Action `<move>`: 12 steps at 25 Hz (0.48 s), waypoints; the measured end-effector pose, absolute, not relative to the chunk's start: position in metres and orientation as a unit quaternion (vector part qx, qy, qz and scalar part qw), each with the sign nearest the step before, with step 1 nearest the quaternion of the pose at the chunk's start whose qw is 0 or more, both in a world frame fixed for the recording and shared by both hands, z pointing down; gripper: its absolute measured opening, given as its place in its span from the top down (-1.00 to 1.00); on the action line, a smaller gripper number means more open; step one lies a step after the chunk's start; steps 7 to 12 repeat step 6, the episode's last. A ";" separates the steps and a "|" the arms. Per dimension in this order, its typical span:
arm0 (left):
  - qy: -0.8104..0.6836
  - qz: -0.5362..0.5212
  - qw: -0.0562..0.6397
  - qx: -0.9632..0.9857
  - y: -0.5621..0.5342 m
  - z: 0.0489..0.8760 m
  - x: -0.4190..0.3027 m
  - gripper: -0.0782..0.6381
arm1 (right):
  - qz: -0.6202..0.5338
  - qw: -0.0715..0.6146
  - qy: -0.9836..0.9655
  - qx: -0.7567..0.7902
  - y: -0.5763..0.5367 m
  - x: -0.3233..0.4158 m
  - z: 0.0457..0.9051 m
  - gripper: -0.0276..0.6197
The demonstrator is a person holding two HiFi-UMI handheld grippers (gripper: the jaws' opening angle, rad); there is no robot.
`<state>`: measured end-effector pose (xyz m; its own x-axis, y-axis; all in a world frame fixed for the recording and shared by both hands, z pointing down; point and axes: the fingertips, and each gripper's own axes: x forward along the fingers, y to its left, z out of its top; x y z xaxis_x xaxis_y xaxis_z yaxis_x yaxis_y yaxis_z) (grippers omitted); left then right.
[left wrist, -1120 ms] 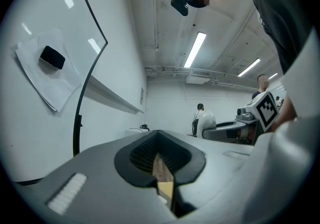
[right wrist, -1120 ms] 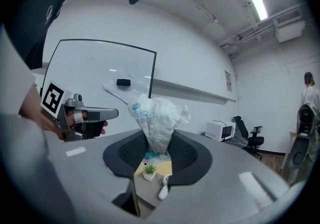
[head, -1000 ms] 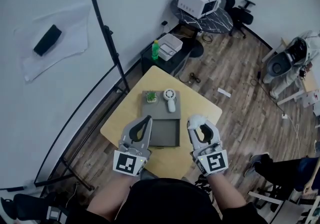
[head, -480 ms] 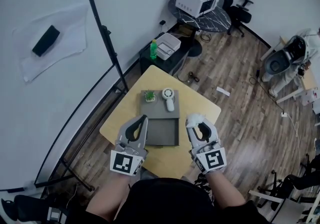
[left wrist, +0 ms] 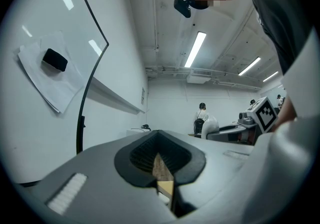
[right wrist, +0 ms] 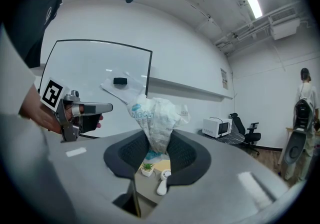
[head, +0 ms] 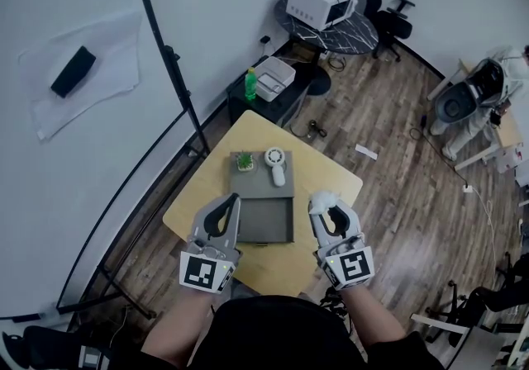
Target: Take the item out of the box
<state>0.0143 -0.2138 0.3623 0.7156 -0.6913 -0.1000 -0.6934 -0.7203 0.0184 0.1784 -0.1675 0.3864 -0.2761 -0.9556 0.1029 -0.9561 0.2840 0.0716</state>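
Item [right wrist: 157,115]: crumpled white plastic packet with blue print, standing upright, lower end pinched in right gripper [right wrist: 159,144] jaws. Outside box, at its 3 o'clock. Box [head: 266,221]: grey, shallow, square, lying open.

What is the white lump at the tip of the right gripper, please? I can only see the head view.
Observer: The right gripper view shows the right gripper shut on a crumpled white plastic packet with blue print.
Operator: Thank you. Is the left gripper carrying anything?
Observer: No. In the left gripper view, the left gripper is shut with nothing between its jaws.
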 end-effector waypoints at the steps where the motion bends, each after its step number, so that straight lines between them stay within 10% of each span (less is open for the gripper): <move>1: 0.374 0.052 0.011 -0.926 -0.214 0.362 0.014 0.78 | 0.002 0.064 -0.799 0.598 -0.167 0.179 0.387 0.56; 12: 0.376 0.061 0.018 -0.924 -0.214 0.358 0.016 0.78 | 0.006 0.066 -0.797 0.601 -0.164 0.182 0.387 0.56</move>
